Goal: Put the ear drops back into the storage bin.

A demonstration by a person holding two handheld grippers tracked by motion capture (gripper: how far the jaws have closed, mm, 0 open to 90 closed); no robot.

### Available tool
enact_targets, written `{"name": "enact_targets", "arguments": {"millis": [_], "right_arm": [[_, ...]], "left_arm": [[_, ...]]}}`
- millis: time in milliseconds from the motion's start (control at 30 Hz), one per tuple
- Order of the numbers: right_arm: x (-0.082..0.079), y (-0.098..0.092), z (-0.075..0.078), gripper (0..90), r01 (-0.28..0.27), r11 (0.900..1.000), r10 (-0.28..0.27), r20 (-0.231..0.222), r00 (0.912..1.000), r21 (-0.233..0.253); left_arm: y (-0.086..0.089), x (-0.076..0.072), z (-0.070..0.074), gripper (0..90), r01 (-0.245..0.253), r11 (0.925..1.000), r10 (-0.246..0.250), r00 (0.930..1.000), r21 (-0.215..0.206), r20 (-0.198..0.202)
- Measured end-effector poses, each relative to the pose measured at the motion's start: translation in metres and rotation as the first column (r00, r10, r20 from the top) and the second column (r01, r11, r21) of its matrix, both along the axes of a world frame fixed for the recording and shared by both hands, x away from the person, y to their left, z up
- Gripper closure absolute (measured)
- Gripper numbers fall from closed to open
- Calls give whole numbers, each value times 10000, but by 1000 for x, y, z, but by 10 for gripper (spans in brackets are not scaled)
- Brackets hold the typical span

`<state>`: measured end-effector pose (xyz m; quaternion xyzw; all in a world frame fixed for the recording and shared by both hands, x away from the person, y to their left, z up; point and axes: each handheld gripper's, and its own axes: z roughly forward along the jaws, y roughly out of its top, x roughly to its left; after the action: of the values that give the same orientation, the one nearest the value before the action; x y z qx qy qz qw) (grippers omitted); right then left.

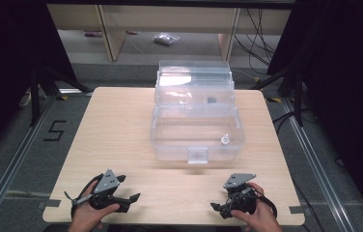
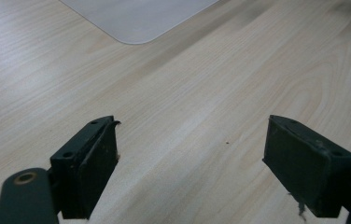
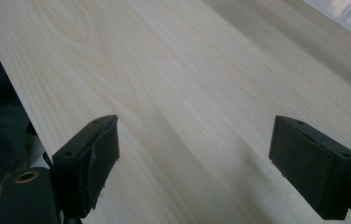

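Resting both grippers at the near edge of the table [image 1: 121, 125], I judge the work has barely begun. My left gripper [image 1: 130, 199] sits with its jaws spread wide and nothing between them, just bare wood under it in the left gripper view. My right gripper [image 1: 217, 208] is the same: jaws wide apart, empty. The clear plastic box [image 1: 196, 123] stands at the middle of the table, well apart from both, lid tipped up at the back, a small white item [image 1: 225, 139] inside near its right front corner. Reaching for the box is all ahead, I reckon
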<state>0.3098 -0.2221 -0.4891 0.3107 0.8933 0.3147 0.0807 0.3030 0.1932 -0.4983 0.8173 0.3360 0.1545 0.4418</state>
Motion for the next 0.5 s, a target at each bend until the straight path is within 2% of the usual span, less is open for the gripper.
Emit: {"name": "enact_targets", "arguments": {"millis": [100, 133, 200, 300, 367, 433, 467, 500], "right_arm": [[0, 1, -2, 169, 60, 10000, -60, 75, 10000, 35], [0, 1, -2, 169, 45, 10000, -45, 91, 9999, 5], [-1, 1, 0, 169, 130, 9998, -133, -177, 9998, -152], [-1, 2, -3, 169, 211, 9996, -211, -9, 9998, -180], [-1, 2, -3, 169, 188, 9997, -188, -7, 9998, -175], [0, 2, -3, 169, -80, 9998, 79, -27, 10000, -206], [0, 2, -3, 169, -72, 9997, 71, -35, 10000, -214], [0, 2, -3, 169, -13, 9999, 13, -5, 10000, -150]], "left_arm": [[1, 0, 1, 169, 127, 9997, -125, 9999, 190, -91], [1, 0, 1, 169, 124, 9998, -122, 9999, 180, -93], [1, 0, 1, 168, 65, 9999, -64, 9999, 85, -84], [0, 0, 0, 169, 7, 10000, -7, 10000, 5, 17], [1, 0, 1, 168, 132, 9997, -130, 9999, 188, -88], [2, 1, 1, 168, 148, 9993, -151, 9999, 330, 81], [1, 1, 1, 168, 119, 9996, -120, 9999, 255, 45], [3, 2, 2, 168, 236, 9984, -241, 9997, 523, 105]]}}
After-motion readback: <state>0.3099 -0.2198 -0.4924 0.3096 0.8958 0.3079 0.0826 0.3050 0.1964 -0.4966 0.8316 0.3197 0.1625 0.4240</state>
